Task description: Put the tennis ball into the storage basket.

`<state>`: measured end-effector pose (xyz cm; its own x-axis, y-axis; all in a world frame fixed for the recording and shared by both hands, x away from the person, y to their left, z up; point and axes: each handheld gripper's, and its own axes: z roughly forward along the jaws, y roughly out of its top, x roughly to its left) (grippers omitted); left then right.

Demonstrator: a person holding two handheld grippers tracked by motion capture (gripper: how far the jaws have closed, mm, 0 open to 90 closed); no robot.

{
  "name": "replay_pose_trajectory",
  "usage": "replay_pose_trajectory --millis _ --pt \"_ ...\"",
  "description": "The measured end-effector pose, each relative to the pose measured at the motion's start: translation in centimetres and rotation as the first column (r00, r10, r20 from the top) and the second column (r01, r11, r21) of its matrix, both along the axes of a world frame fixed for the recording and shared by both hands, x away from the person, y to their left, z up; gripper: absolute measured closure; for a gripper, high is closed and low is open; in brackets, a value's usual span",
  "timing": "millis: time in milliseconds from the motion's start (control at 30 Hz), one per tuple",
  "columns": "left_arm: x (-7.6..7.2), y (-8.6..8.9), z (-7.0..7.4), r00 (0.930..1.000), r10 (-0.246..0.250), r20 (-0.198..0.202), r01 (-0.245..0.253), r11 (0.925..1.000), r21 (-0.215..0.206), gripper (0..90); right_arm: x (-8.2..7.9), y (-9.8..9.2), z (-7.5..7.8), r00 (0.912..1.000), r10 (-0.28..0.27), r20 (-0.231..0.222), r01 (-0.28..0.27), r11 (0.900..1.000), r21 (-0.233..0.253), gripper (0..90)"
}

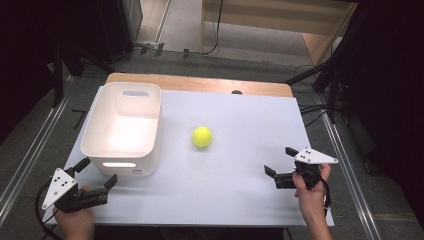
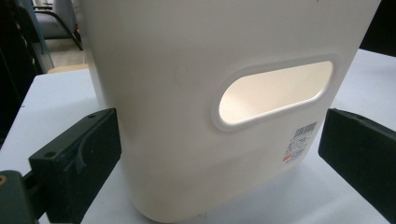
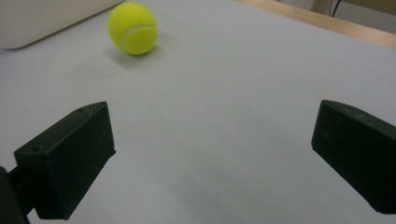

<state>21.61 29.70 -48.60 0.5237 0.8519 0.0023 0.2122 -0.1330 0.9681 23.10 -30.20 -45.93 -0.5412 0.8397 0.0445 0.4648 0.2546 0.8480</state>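
A yellow tennis ball point(image 1: 202, 136) rests on the white table near its middle, just right of a white plastic bin point(image 1: 125, 100). My left gripper point(image 1: 96, 172) is open at the front left, its jaws spread close to the bin's near wall point(image 2: 187, 107), which has a handle slot and a barcode sticker. My right gripper point(image 1: 280, 161) is open at the front right and holds nothing. In the right gripper view the ball point(image 3: 133, 28) lies ahead and to the left of the spread jaws point(image 3: 212, 154), well apart from them.
The white table top point(image 1: 240, 190) has a wooden strip point(image 1: 200, 82) along its far edge. Metal rails and dark stands flank the table on both sides. Cables run on the floor beyond.
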Motion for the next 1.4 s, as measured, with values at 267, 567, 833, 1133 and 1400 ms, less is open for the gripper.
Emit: replay_pose_trajectory --millis 267,567,833,1133,1400 --pt "0.0 0.0 0.0 1.0 0.0 -0.001 0.0 1.0 -0.003 0.0 0.9 1.0 0.3 0.9998 0.019 -0.007 -0.019 1.0 -0.016 0.0" --pt "0.0 0.0 0.0 1.0 0.002 -0.002 -0.002 1.0 -0.006 0.0 2.1 2.1 0.6 0.9984 0.052 -0.023 -0.053 0.997 -0.049 0.0" --pt "0.0 0.1 0.0 1.0 0.001 -0.001 -0.001 1.0 -0.007 0.0 3.4 3.4 1.0 0.9958 0.08 -0.045 -0.083 0.994 -0.07 0.0" --pt "0.0 0.0 0.0 1.0 0.0 -0.003 0.0 1.0 -0.007 0.0 5.0 4.9 1.6 0.9904 0.119 -0.07 -0.126 0.988 -0.095 0.0" --pt "0.0 0.1 0.0 1.0 -0.002 -0.002 0.002 1.0 -0.008 0.0 6.4 6.3 1.8 0.9824 0.146 -0.116 -0.16 0.98 -0.121 0.0"
